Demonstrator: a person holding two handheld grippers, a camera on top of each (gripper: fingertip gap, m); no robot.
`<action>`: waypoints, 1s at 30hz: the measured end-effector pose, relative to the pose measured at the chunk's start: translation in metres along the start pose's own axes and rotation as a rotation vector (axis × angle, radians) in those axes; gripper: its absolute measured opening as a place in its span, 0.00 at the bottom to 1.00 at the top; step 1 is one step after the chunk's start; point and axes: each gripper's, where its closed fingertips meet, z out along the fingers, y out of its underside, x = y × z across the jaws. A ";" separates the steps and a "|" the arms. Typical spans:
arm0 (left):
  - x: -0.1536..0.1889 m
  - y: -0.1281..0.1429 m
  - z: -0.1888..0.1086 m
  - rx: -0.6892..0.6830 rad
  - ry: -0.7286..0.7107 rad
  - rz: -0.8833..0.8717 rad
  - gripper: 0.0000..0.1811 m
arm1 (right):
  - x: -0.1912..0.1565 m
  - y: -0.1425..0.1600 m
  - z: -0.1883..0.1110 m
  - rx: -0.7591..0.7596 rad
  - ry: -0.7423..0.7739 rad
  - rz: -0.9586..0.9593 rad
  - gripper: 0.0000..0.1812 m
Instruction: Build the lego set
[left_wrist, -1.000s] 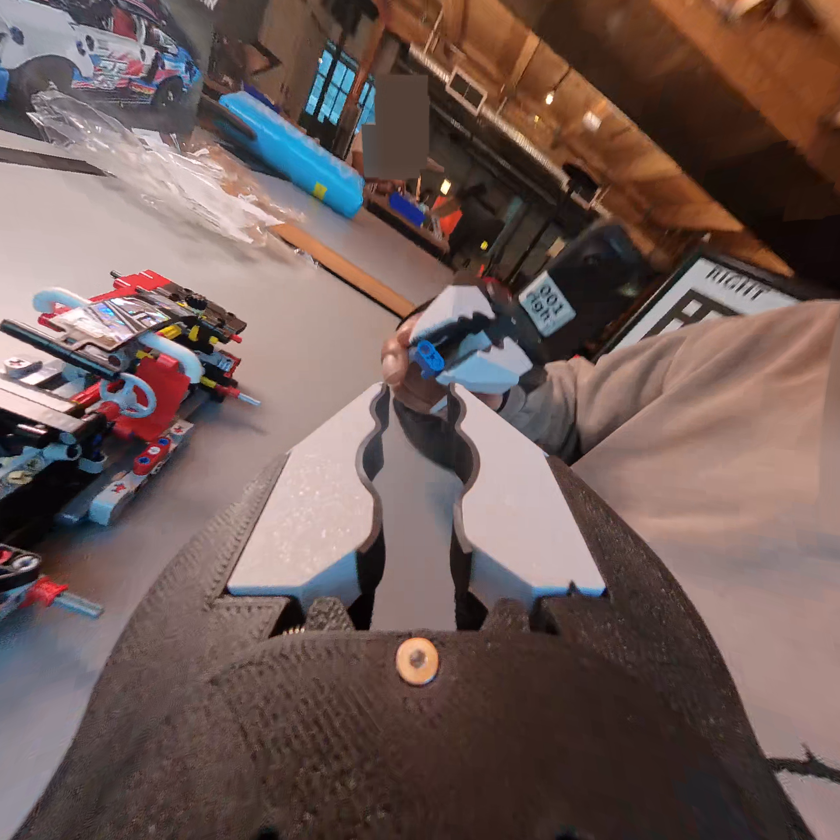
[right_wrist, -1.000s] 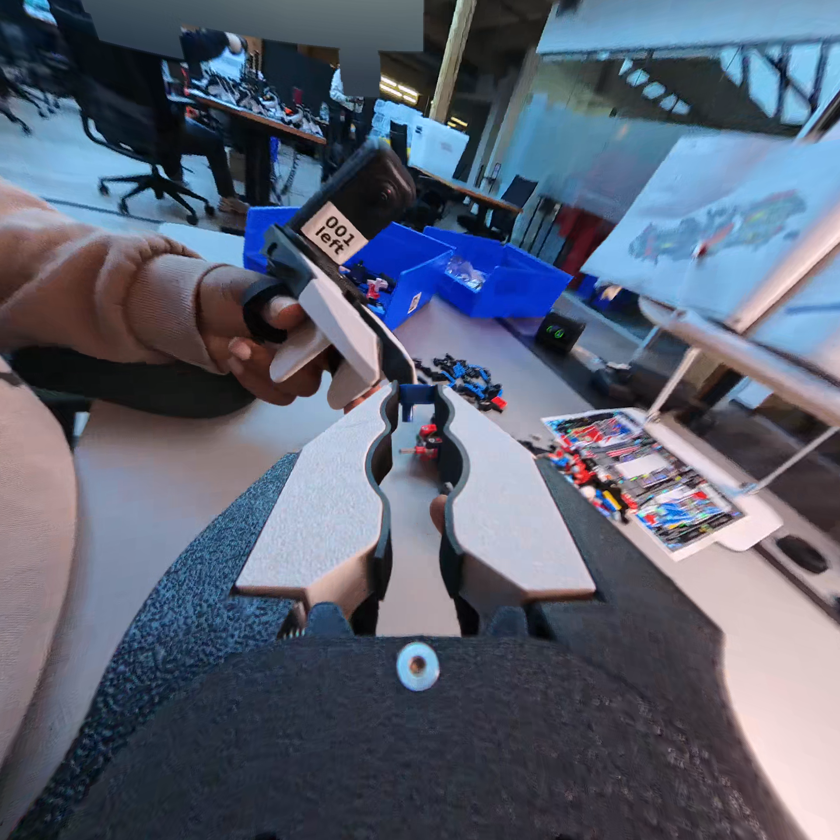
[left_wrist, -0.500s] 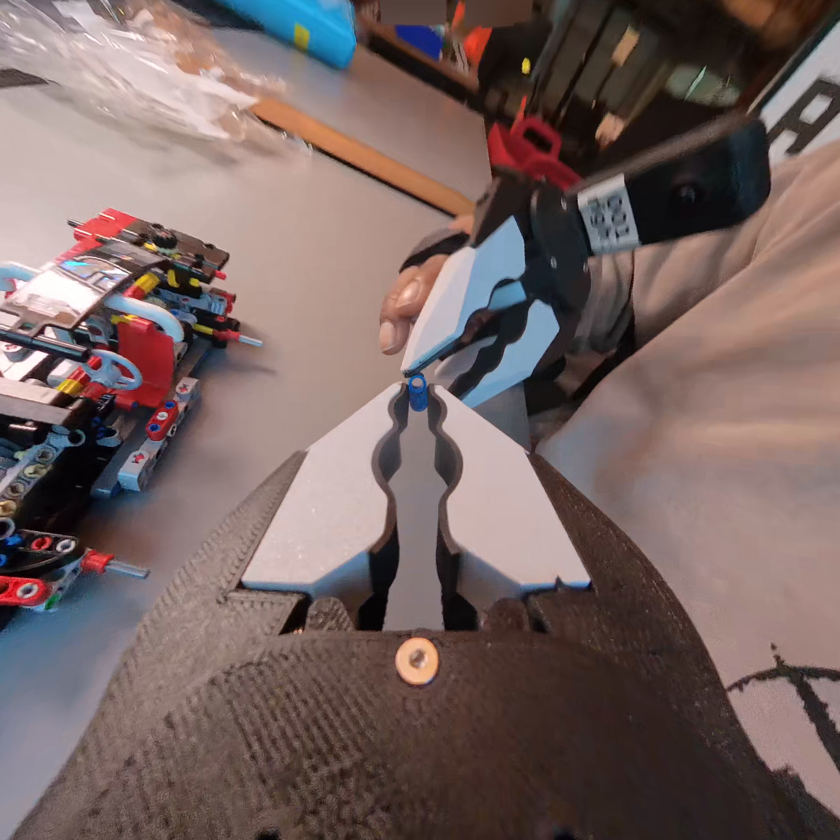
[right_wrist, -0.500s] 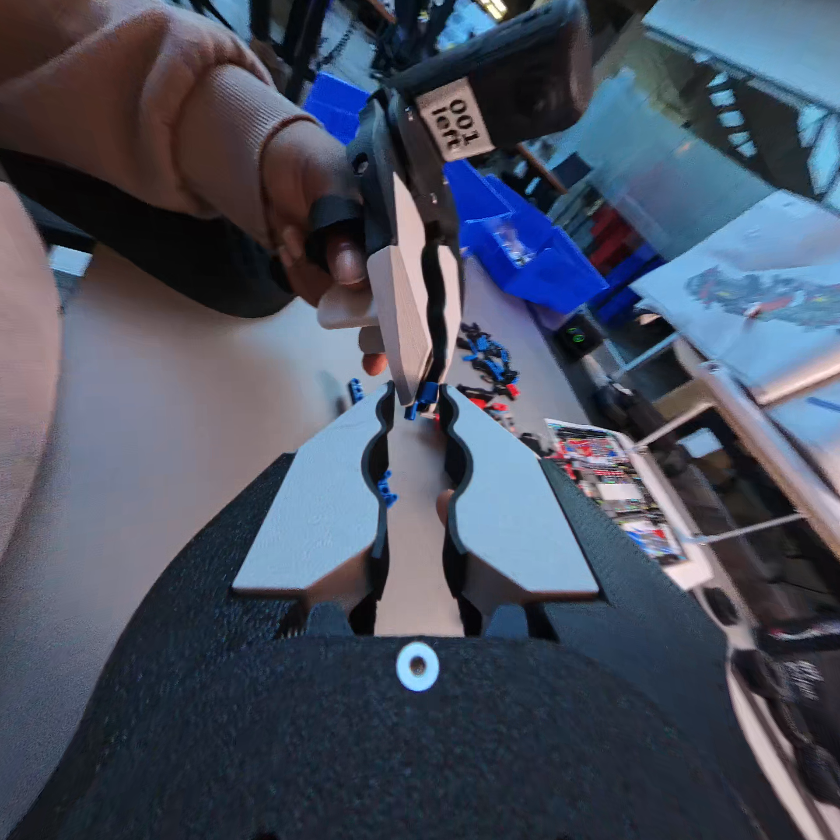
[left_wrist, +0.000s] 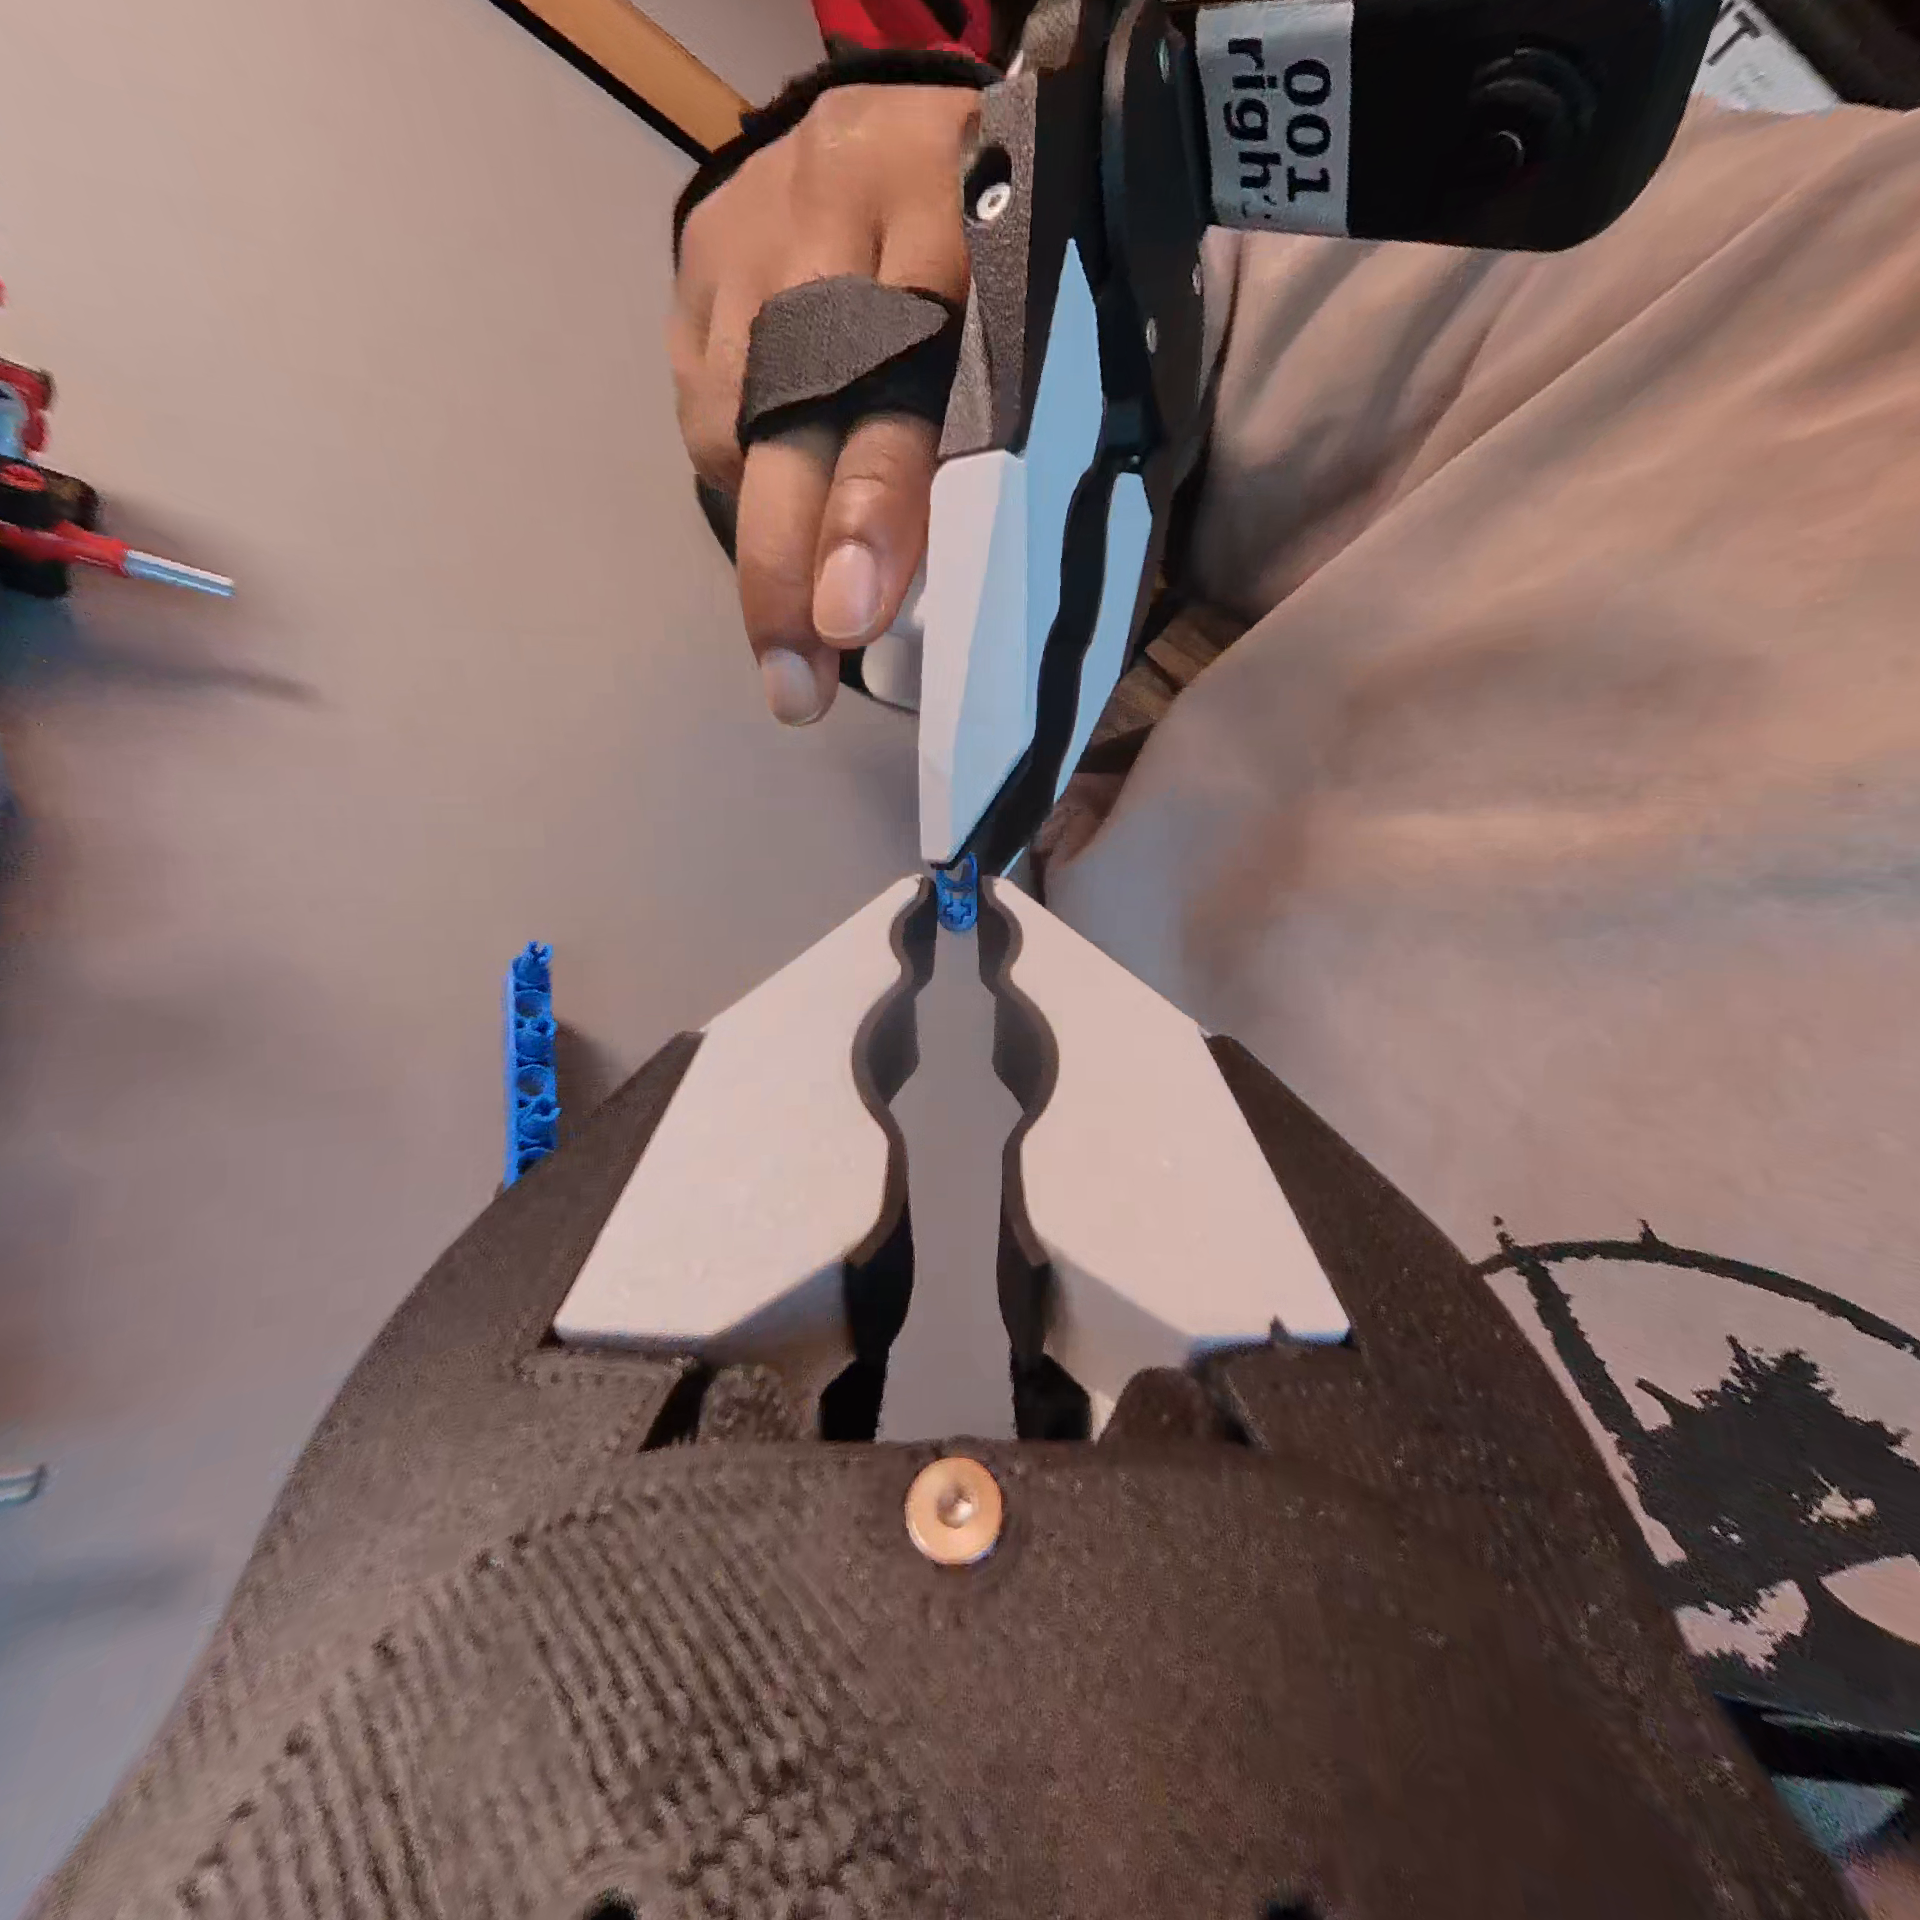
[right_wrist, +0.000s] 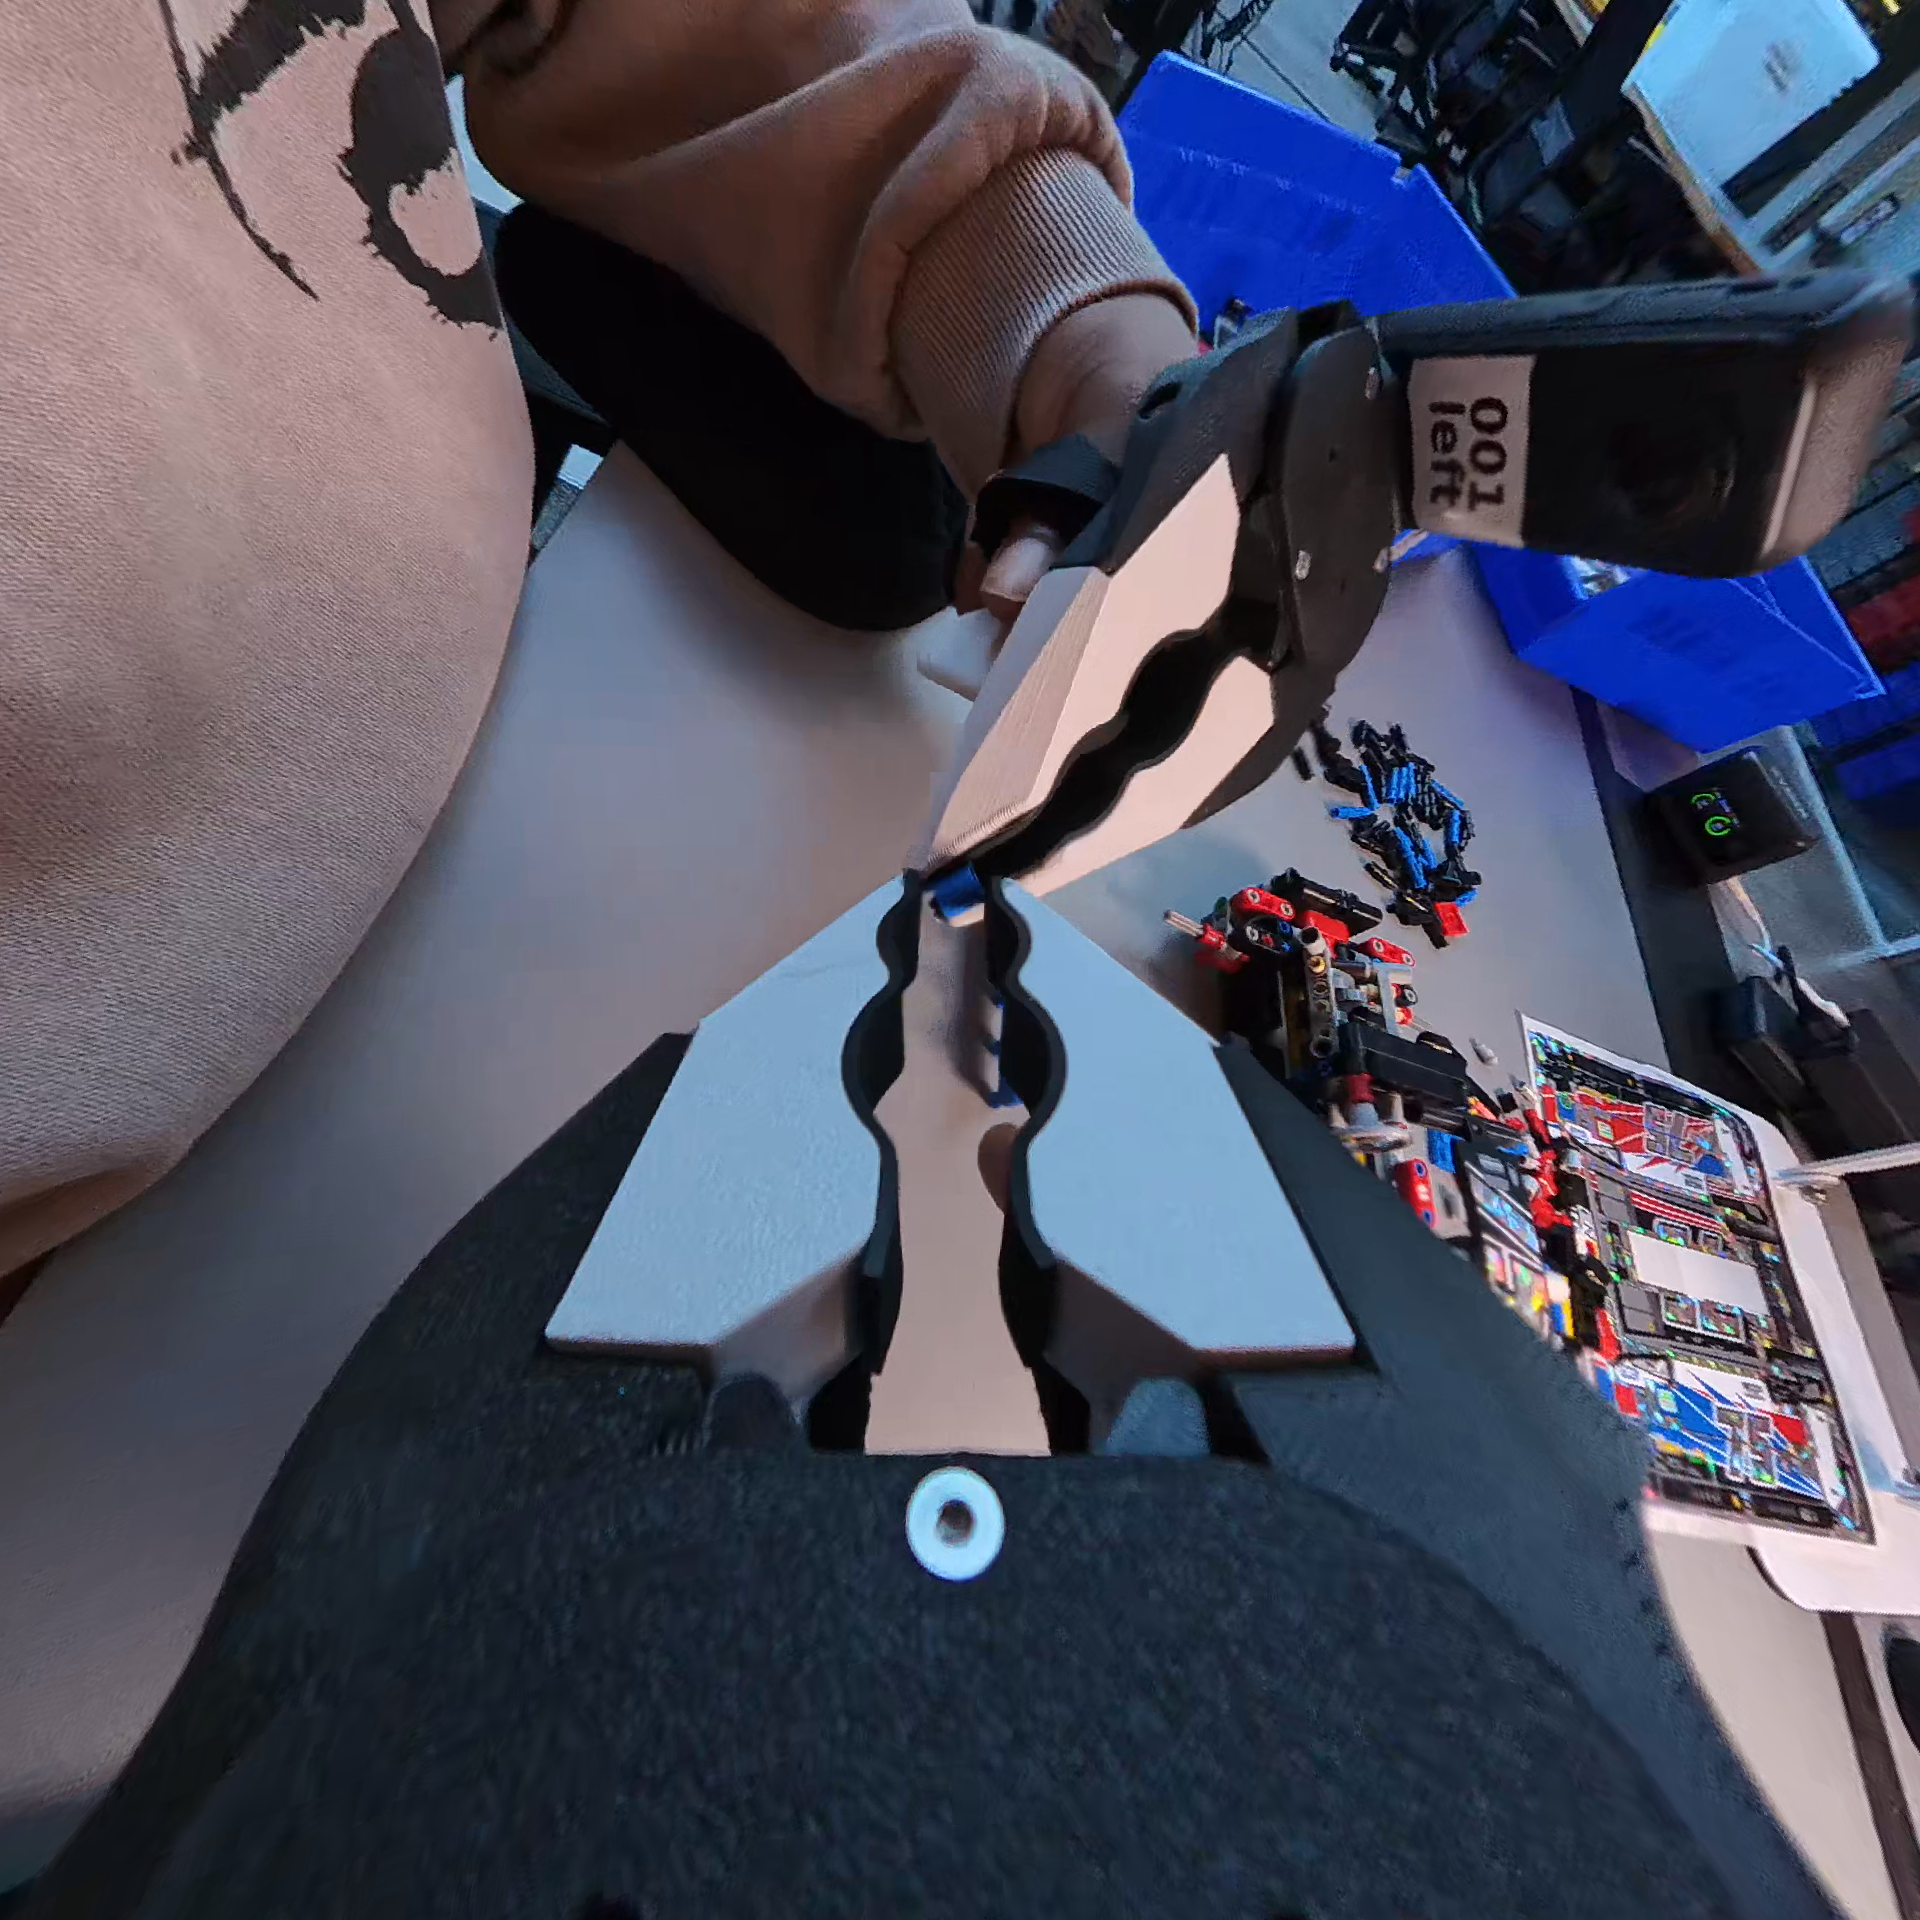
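Both tongs, left gripper (left_wrist: 954, 906) and right gripper (right_wrist: 951, 896), pinch one small blue piece (left_wrist: 956, 902) together; half-built car (right_wrist: 1340, 997) at three o'clock looks far from finished.

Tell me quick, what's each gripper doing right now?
Left gripper: fingers closed on the small blue piece.
Right gripper: fingers pinch the same blue piece at its tips.

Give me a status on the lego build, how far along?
Done: a partly built car chassis stands on the table. In hand: both claws meet tip to tip at one small blue connector; the left claw pinches it, while the right claw touches it, grip unclear. Left: a blue beam, a loose parts pile and the sticker sheet are unused.
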 end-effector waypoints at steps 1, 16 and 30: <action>0.003 0.003 0.002 -0.015 0.029 -0.009 0.03 | -0.004 -0.001 0.000 0.003 -0.027 -0.007 0.05; -0.003 -0.014 -0.009 0.157 0.160 -0.140 0.03 | 0.014 0.000 -0.002 -0.003 0.072 -0.073 0.03; -0.015 -0.044 -0.027 0.341 -0.041 0.034 0.01 | 0.057 -0.002 -0.016 0.079 0.511 -0.103 0.03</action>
